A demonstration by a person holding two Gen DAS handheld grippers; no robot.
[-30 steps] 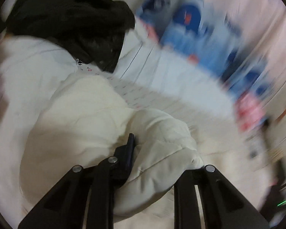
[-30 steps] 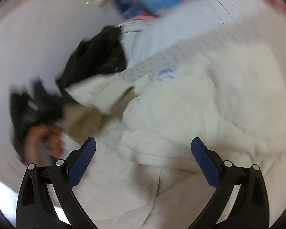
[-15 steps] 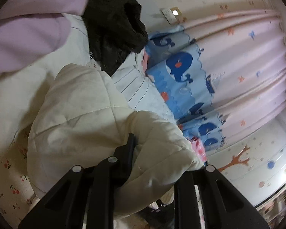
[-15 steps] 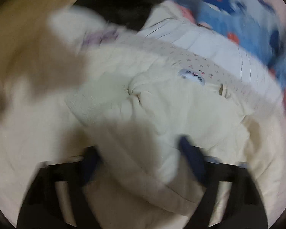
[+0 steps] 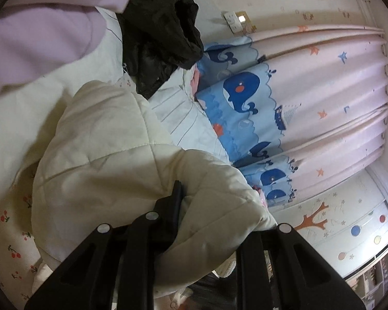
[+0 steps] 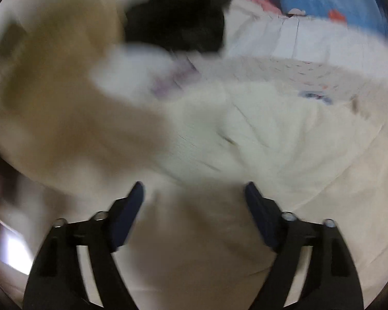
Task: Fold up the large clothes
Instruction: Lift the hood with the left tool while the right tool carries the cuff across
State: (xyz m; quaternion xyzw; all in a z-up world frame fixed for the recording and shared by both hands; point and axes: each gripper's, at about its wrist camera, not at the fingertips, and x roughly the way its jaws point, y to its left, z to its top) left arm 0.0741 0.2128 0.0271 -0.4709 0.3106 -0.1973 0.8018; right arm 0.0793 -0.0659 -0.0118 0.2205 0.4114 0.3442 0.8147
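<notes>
Left wrist: I see my left gripper (image 5: 209, 206) clamped on the jacket (image 5: 111, 160); right gripper (image 6: 194, 201) has just been opening, fingers apart over it.

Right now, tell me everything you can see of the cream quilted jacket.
The cream quilted jacket is padded fabric with diamond stitching, puffy and creased. It lies bunched on a bed sheet printed with cherries, below a black garment. The left gripper is shut on a thick fold of it, lifting that edge. In the blurred right view the jacket spreads flat, with a small label near the collar; the right gripper stands open over it, jaws having just been opening.
</notes>
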